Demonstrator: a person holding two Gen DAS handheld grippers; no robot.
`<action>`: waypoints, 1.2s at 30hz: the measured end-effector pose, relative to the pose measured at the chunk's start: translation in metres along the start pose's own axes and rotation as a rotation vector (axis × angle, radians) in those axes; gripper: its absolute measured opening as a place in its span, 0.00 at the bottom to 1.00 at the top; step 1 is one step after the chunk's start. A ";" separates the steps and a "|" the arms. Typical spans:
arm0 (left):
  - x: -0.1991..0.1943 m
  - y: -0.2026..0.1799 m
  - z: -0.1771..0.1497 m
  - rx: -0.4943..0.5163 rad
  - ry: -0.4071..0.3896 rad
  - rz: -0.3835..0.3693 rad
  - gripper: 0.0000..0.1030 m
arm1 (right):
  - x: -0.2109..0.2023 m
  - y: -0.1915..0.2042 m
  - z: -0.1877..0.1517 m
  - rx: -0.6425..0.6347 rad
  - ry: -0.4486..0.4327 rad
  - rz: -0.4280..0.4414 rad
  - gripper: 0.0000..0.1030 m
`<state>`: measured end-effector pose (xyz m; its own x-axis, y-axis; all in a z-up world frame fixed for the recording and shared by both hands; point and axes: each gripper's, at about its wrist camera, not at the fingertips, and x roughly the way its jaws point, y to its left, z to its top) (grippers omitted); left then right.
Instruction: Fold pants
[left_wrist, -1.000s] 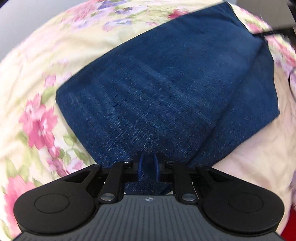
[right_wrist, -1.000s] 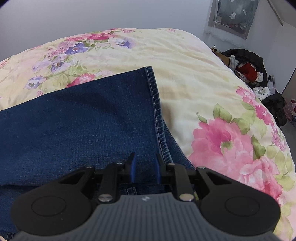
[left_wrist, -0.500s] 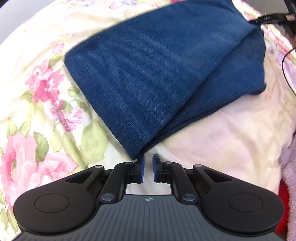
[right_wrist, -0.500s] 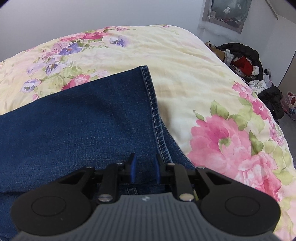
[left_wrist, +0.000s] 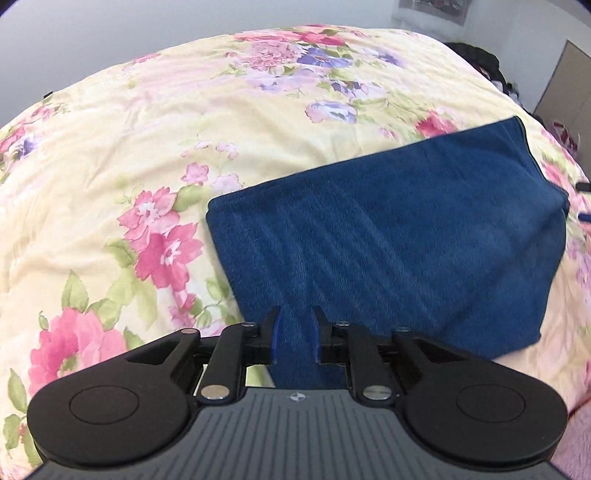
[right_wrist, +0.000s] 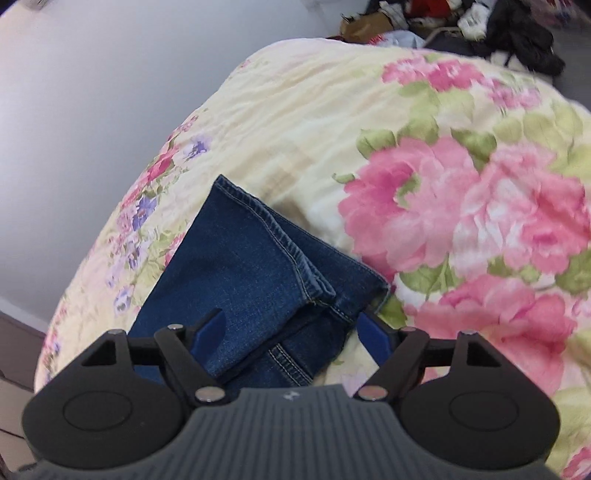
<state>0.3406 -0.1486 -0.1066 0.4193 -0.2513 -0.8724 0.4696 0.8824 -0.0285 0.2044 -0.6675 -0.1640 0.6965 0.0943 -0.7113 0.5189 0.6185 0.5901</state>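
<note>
While the folded pants (left_wrist: 388, 251) lie flat on the flowered bedspread (left_wrist: 147, 147), both grippers hang above them. Left gripper (left_wrist: 294, 338): jaws have just opened a little, standing narrowly apart over the near corner of the denim; cloth shows in the gap, but the pads do not appear to press on it. Right gripper (right_wrist: 291, 332): jaws have just swung wide, blue fingers (right_wrist: 373, 332) spread to either side of the stitched hem end of the pants (right_wrist: 258, 266), nothing pinched. Hem layers lie stacked, top hem set slightly back from the one beneath. Pants sit toward the bed's near edge, long side running across it. Clothes pile (right_wrist: 480, 22) on the floor past the bed's far corner, well apart.
</note>
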 end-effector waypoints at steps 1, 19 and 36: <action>0.001 -0.002 0.001 -0.002 -0.002 -0.004 0.19 | 0.005 -0.006 -0.001 0.028 0.000 0.008 0.73; 0.082 -0.096 0.085 0.126 -0.049 -0.111 0.26 | 0.047 -0.036 -0.002 0.043 -0.034 0.121 0.36; 0.149 -0.146 0.134 0.150 -0.107 -0.109 0.26 | 0.063 -0.081 -0.007 0.265 -0.007 0.308 0.48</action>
<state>0.4383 -0.3683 -0.1666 0.4362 -0.3895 -0.8111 0.6237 0.7807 -0.0395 0.2022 -0.7061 -0.2597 0.8422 0.2382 -0.4837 0.3944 0.3396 0.8539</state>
